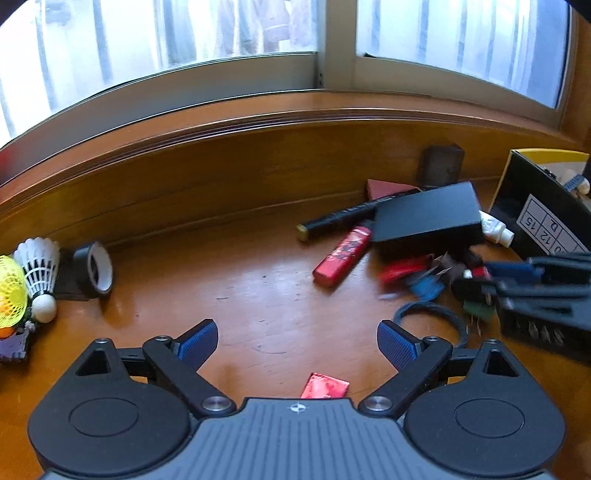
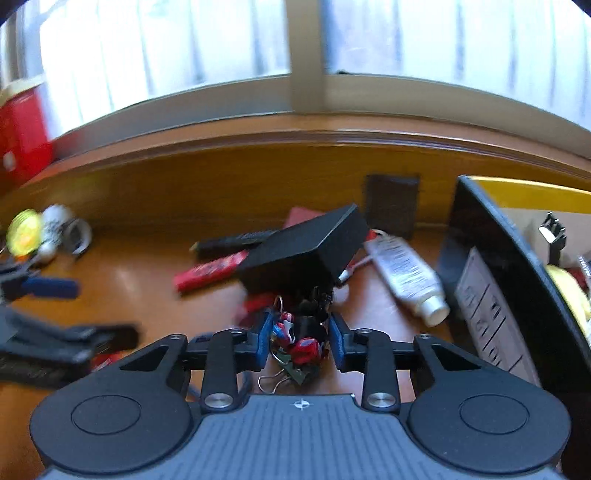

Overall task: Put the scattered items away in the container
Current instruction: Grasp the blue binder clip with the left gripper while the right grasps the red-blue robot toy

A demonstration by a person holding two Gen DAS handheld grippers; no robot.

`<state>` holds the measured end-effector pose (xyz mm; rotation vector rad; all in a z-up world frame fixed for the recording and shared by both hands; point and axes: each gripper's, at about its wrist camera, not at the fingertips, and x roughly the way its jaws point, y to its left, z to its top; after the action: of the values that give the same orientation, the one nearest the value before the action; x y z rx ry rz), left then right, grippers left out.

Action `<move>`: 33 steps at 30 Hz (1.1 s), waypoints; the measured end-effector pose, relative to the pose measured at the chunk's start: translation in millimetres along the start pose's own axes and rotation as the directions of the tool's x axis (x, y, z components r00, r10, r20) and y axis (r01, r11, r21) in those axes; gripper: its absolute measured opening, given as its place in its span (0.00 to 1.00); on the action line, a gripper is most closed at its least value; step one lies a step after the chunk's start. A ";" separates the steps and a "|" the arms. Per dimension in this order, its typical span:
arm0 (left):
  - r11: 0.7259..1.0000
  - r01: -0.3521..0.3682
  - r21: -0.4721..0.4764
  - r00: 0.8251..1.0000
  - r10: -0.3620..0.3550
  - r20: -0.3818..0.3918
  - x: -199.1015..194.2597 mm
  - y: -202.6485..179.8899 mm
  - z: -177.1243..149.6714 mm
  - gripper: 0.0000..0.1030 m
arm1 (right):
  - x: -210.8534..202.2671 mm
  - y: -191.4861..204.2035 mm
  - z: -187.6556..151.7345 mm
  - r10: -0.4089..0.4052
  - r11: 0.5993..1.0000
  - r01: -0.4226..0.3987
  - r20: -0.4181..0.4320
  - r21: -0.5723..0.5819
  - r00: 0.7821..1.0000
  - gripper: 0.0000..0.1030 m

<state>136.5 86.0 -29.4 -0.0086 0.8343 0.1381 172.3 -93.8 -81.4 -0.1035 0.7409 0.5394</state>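
The right gripper [image 2: 298,341] reaches low over the table [image 1: 258,295], its jaws closed around a cluster of binder clips [image 2: 301,347] beside the black container [image 2: 491,280]. The left gripper [image 1: 297,343] hovers level, spread wide and empty.

Left gripper [image 1: 297,345]: black linkage arms, silver screws, blue ribbed pads (grey grooved body); jaws matte.

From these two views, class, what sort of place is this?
Probably a home room: a wooden ledge under a window, strewn with household odds and ends such as a shuttlecock, a tape roll and a marker.
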 end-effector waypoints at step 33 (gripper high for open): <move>0.998 0.040 0.049 0.999 -0.040 0.002 33.2 -14.6 12.6 0.59 | -22.8 -12.8 -19.5 -0.099 0.991 0.100 -0.015 0.086 0.995 0.50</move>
<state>169.6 76.3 -46.2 0.0207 0.8337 0.0803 152.8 -119.9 -81.9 -0.0624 0.7648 0.4111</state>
